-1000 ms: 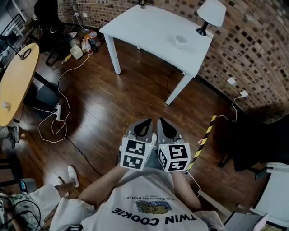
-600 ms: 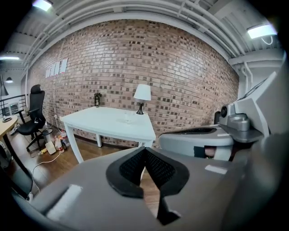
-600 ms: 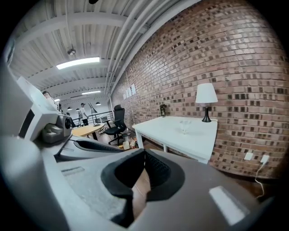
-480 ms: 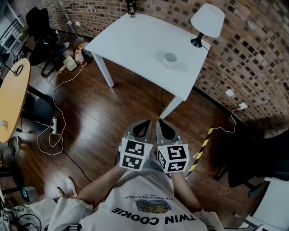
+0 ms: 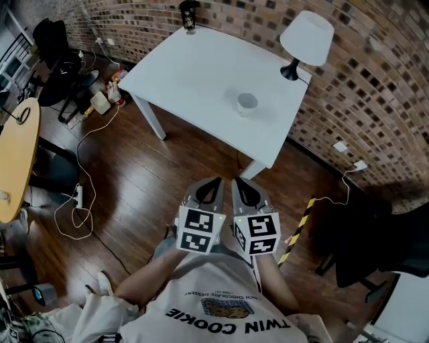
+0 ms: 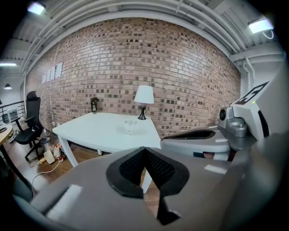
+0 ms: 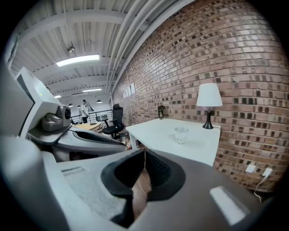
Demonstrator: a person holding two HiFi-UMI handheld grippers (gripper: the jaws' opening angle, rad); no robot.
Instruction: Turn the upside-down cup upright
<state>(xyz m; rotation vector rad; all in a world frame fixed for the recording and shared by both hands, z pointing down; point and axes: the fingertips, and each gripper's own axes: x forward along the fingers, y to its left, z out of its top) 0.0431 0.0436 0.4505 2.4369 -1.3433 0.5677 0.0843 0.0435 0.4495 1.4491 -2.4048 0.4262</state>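
Note:
A small clear cup (image 5: pixel 247 102) stands on the white table (image 5: pixel 194 74), near its right end and well ahead of me. It also shows small in the left gripper view as the cup (image 6: pixel 130 127) and in the right gripper view as the cup (image 7: pixel 181 134). I cannot tell from here which way up it is. My left gripper (image 5: pixel 216 182) and right gripper (image 5: pixel 238 182) are held side by side close to the person's chest, above the wooden floor and short of the table. The left gripper (image 6: pixel 145 149) and the right gripper (image 7: pixel 144 152) are both shut and empty.
A white lamp (image 5: pixel 305 37) stands at the table's far right corner and a dark bottle (image 5: pixel 188 15) at its far edge. A brick wall runs behind. Cables and a power strip (image 5: pixel 79 197) lie on the floor at left, beside a round yellow table (image 5: pixel 17 154). A black chair (image 5: pixel 382 241) stands at right.
The table and cup have come closer and lower in the head view as the person walked toward them. Both grippers kept their place in front of the chest, still shut.

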